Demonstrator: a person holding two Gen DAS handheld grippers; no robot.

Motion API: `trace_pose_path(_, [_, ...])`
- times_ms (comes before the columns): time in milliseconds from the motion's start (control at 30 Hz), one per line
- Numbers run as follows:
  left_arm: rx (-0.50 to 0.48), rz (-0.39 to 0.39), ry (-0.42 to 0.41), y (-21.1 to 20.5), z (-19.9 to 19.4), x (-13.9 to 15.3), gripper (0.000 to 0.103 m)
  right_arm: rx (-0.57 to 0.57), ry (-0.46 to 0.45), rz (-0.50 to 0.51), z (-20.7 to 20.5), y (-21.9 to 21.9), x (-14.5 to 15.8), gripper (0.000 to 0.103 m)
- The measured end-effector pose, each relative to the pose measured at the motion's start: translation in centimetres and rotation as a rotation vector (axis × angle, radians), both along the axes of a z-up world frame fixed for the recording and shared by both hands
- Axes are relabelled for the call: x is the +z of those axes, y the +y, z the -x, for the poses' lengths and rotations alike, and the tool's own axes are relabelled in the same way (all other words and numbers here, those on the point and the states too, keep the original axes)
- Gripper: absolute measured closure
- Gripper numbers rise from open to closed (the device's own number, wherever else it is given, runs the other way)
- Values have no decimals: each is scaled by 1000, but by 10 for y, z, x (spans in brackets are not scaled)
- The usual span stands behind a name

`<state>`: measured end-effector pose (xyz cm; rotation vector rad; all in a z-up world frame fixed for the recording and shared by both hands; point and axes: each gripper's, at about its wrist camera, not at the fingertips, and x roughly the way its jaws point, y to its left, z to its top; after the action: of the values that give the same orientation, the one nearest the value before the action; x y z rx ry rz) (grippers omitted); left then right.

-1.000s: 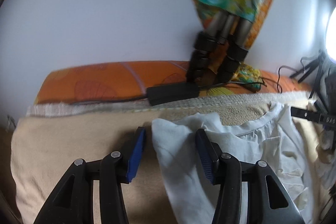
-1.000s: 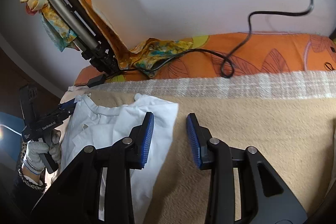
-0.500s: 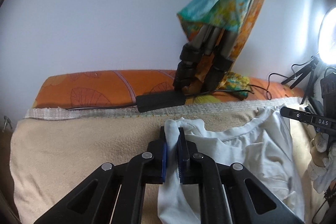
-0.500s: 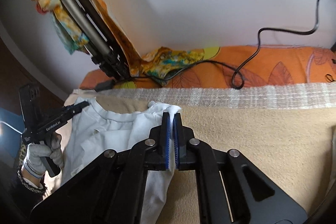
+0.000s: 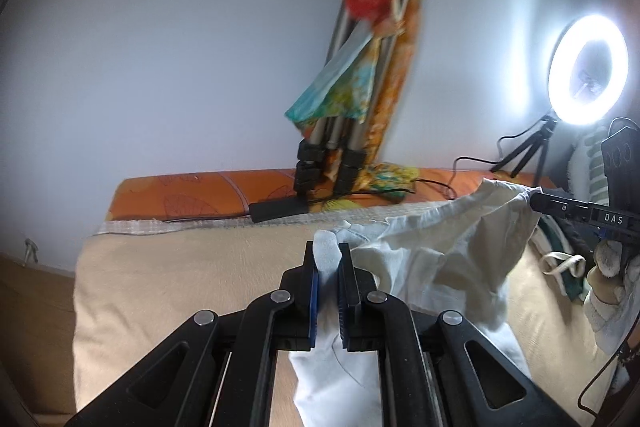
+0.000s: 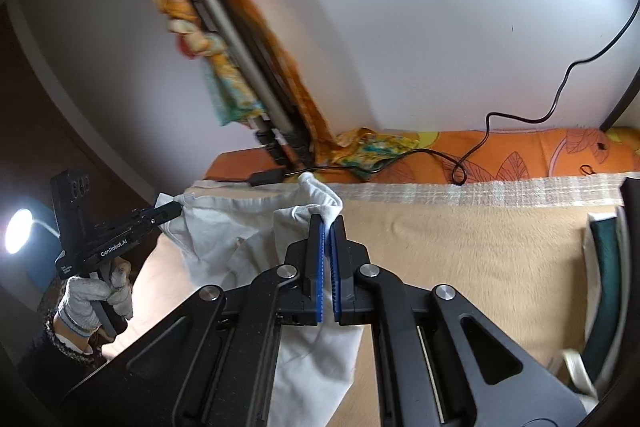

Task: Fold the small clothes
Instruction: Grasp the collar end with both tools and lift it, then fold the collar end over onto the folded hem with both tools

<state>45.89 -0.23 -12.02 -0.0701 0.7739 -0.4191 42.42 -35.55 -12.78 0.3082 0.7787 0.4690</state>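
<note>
Both hand-held grippers are pinching shoulder corners of the small white cotton t-shirt [image 5: 436, 267]: the left hand-held gripper [image 5: 328, 267] is clamping a bunched tuft of the white fabric, the right hand-held gripper [image 6: 327, 231] is doing the same at the other corner, and the shirt is hanging between them, its lower part trailing on the beige fleece blanket [image 6: 460, 259] covering the bed. Lifting for the fold looks like the step in hand. To do it well: keeping both corners level, stretching the top edge taut, raising until the hem clears. Risk: the small bunched pinch slipping. The draped tripod [image 5: 352, 115] is standing far, against the wall, well apart.
</note>
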Motion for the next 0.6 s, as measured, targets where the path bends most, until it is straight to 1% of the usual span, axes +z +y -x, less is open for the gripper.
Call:
trace_pose_path(200, [-9,3,-24,8,52,25,99,16,-22,22,56,8,23,99])
trace_pose_path(367, [-12,16,-30,10,94,29,99,30,-30,53,104,17,34,99])
trace_pose_path(467, [-18,15,-28,12,125,27,99,37,-37,68,136,16,28,99])
trace_pose_path(600, [-18,9,-18,18,169,15,98,54,-33,74,176,16,8,99])
